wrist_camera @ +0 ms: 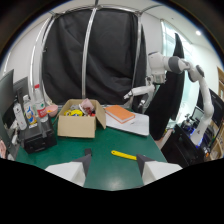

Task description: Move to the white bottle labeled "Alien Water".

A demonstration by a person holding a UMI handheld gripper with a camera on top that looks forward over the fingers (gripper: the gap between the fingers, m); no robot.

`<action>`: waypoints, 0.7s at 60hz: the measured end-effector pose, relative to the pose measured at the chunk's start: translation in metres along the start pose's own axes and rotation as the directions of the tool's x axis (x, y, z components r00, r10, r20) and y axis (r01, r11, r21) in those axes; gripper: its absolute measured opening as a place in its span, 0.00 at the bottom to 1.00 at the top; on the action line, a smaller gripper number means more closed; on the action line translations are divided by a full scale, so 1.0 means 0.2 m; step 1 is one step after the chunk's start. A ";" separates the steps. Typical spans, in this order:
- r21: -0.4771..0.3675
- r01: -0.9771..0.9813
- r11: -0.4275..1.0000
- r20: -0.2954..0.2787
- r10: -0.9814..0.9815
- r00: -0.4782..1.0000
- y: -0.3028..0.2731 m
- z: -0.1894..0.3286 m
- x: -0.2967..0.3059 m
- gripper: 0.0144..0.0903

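so the target here is the white plastic bottle with a pale label [19,116], standing at the far left edge of the green table [115,170] on top of a black box [36,137], next to a clear bottle with a red label [39,104] and another with a blue label [29,111]. can't actually read "alien water" from this view, so i'm picking it by colour. the gripper [114,164] sits low over the table, pointing pretty much straight down the middle with its two pale fingers spread wide and nothing between them; a small yellow tool [123,155] lies just ahead of the right finger. to do this well i'd swing left and forward, pass on the near side of the open cardboard box full of odds and ends [79,122], and keep the fingers level so they don't clip the black box or knock the neighbouring bottles. right now the heading is off, aimed more at the orange book [120,113].
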 end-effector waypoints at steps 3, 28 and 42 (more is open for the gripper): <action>-0.003 -0.006 1.000 0.000 0.006 1.000 0.00 -0.02 -0.02 0.94; 0.007 0.034 0.999 0.071 -0.034 0.997 -0.05 -0.13 -0.60 0.94; 0.031 0.111 0.993 0.235 -0.115 0.965 -0.06 -0.18 -1.17 0.94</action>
